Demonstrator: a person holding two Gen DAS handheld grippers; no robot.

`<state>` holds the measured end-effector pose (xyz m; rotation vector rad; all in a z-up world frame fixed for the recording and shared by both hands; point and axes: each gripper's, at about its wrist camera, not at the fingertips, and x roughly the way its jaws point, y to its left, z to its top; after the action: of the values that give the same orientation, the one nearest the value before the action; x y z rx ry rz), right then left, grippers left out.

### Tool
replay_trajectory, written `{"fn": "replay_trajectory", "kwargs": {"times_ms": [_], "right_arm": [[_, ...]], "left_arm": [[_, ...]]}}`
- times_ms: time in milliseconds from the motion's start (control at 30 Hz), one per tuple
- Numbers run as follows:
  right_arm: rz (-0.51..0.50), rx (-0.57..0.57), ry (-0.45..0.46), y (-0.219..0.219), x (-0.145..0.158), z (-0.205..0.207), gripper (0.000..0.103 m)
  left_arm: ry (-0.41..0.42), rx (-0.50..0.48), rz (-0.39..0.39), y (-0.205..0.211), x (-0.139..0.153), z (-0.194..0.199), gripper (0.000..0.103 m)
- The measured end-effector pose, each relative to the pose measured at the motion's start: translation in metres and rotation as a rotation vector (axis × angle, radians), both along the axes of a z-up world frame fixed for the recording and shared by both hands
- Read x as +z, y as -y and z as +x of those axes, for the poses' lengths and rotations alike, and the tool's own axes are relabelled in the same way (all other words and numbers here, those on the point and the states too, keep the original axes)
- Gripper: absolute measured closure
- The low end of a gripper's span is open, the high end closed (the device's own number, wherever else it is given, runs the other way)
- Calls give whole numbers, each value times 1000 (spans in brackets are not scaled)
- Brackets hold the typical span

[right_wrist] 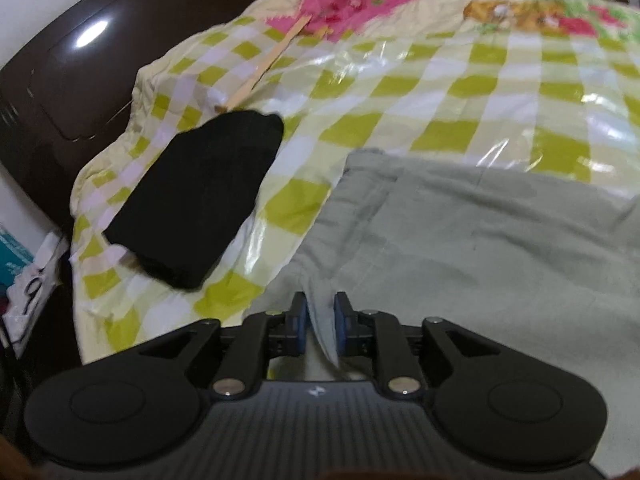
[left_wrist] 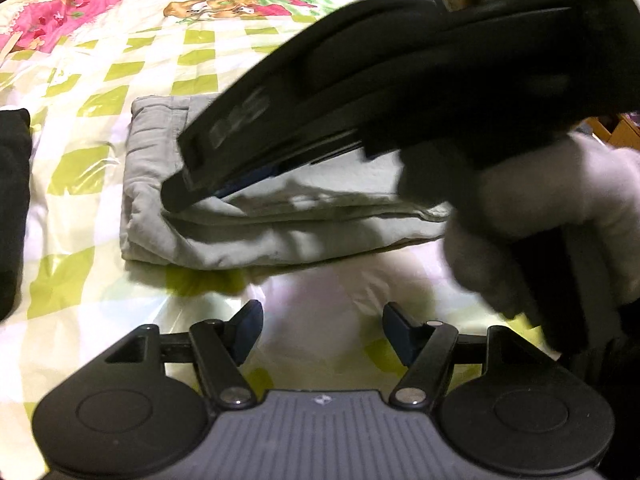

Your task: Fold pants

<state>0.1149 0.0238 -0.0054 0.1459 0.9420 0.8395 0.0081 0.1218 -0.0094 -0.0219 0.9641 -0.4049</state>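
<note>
Final fold: my right hand-held gripper (right_wrist: 320, 322) is clamped on the grey pants (right_wrist: 480, 232) edge; left hand-held gripper (left_wrist: 320, 330) apart, empty. Next: lay edge flat on bed (right_wrist: 400, 92), release.

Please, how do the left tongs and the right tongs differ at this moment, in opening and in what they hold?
The left tongs are open and hold nothing, above the checked cover; the right tongs are shut on a fold of the grey pants. The left tongs stay short of the pants; the right tongs touch them. Both have black arms with blue pads.
</note>
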Motion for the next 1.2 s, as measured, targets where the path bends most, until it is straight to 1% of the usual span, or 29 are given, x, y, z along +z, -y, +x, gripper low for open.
{"fn": "replay_trajectory", "kwargs": {"times_ms": [133,167,233,267,367,433,500,600,700,833,1000,1100,1200], "right_arm": [[85,86,-16,17,20,-8,60],[103,103,-9,22,26,-8,59],[111,112,17,32,38,-1,58],[97,108,38,36,43,5,57],[12,86,118,46,48,33,55],[-58,82,141,48,44,56,55],[-111,97,167,48,38,74,53],[-142,145,139,42,25,94,53],[-169,233,97,32,10,103,54],[-260,319,109,21,-8,103,55],[-243,327,110,15,-10,109,53],[-241,367,93,5,-13,112,51],[-216,424,66,-1,-8,106,51]], "left_arm": [[8,5,17,-3,9,-6,25],[12,10,13,-6,13,-8,25],[36,23,2,-9,25,-12,25],[53,29,-4,-11,31,-13,25],[111,47,-17,-12,46,-5,25],[158,59,-22,-10,52,3,24],[177,83,-18,-8,51,15,24],[166,129,-36,-10,41,36,24],[153,160,-40,-10,31,44,24],[132,163,-18,-6,14,53,24],[121,136,-12,1,7,52,24],[117,134,-14,2,6,52,24],[117,130,-24,0,7,52,23]]}}
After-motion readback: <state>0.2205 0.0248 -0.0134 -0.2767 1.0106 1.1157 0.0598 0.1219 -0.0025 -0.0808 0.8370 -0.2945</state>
